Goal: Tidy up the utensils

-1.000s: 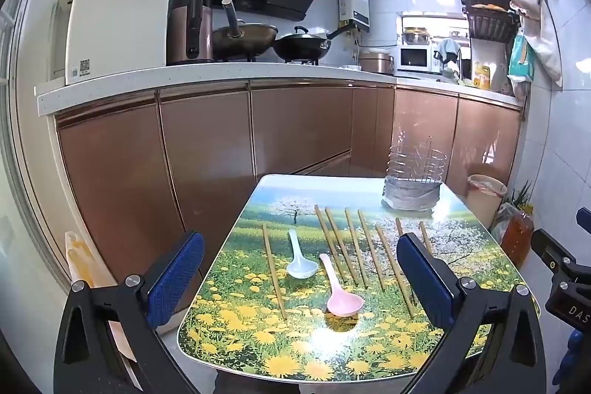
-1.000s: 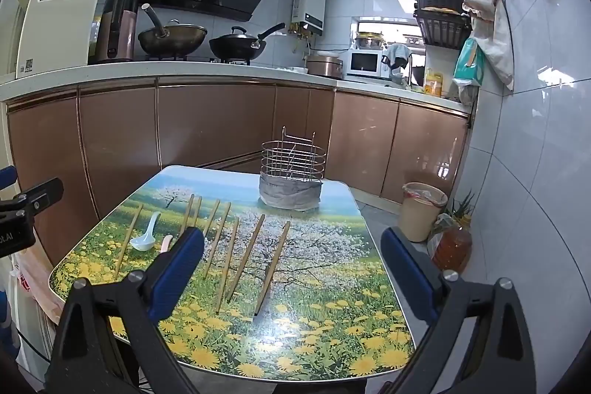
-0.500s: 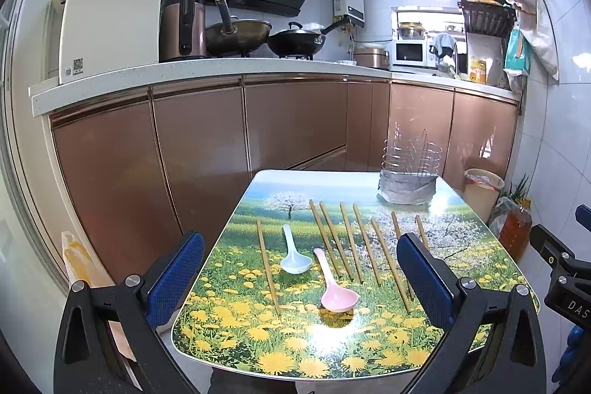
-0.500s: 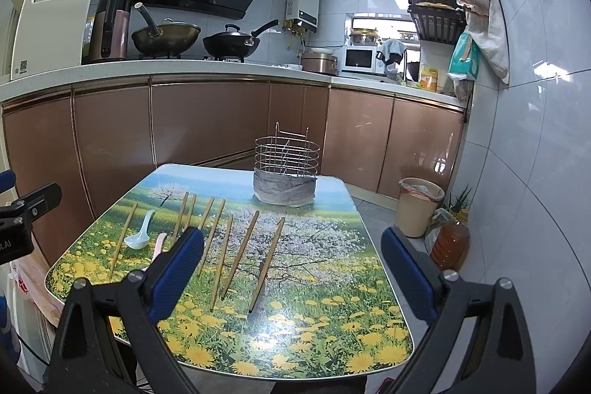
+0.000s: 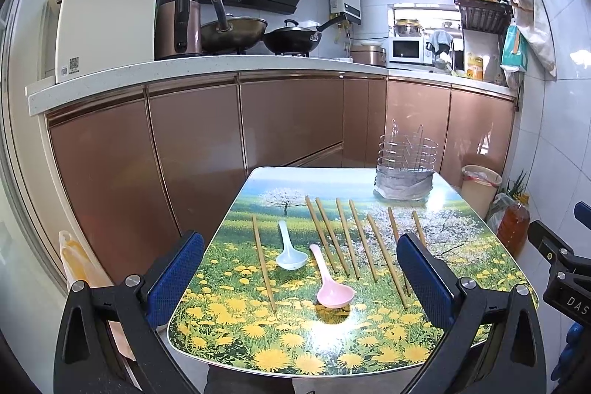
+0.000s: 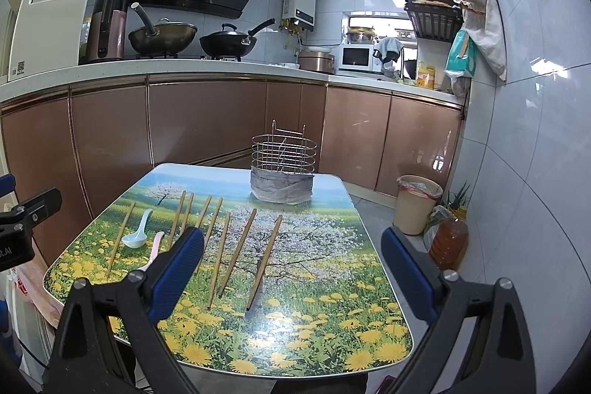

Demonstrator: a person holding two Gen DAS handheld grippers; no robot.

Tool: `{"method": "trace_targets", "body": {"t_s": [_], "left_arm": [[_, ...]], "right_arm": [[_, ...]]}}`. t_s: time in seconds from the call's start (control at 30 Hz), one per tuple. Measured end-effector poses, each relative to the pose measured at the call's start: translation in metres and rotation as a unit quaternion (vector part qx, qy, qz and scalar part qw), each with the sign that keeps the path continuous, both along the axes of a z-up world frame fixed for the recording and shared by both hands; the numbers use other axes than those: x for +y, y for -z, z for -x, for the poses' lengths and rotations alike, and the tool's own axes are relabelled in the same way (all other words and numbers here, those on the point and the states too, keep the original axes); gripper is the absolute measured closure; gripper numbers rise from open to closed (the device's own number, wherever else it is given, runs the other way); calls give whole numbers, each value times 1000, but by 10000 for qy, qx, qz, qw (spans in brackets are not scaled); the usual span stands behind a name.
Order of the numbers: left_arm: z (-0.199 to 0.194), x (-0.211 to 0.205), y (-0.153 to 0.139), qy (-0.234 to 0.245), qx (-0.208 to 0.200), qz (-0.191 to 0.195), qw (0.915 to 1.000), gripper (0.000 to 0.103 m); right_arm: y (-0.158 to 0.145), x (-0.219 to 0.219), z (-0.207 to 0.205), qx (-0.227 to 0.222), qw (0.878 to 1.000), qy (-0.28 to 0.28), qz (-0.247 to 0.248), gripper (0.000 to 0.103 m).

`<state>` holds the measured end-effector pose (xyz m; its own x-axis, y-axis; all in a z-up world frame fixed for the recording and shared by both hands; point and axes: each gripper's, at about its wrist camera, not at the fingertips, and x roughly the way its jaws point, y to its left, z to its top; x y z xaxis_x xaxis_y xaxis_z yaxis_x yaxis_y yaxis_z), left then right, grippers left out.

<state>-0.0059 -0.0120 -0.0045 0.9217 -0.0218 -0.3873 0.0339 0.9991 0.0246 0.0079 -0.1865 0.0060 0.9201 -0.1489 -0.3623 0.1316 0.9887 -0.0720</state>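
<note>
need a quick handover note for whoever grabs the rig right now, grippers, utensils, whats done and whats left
Left gripper: open, holding nothing, short of the table.
Right gripper: open, holding nothing.
Eight chopsticks lie loose in a row on the table; white spoon and pink spoon lie among them.
Wire holder stands at the far edge; no utensils visible in it.
Done: nothing. Left: everything.

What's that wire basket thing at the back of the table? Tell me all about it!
The round silver wire utensil basket stands upright near the far edge of the flower-print table. Its upper part is open metal rings and bars, with two taller wire hooks at the back. A crinkled grey wrap covers its bottom part. It looks empty; thin wire dividers show inside. Nothing touches it but the table, and the wooden chopsticks lie apart in front.
</note>
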Motion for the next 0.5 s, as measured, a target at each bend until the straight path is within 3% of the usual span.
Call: {"method": "trace_targets", "body": {"t_s": [0.5], "left_arm": [[1,2,1,13,-8,27,10000,0]], "right_arm": [[0,3,0,3,10000,9,74,5]]}}
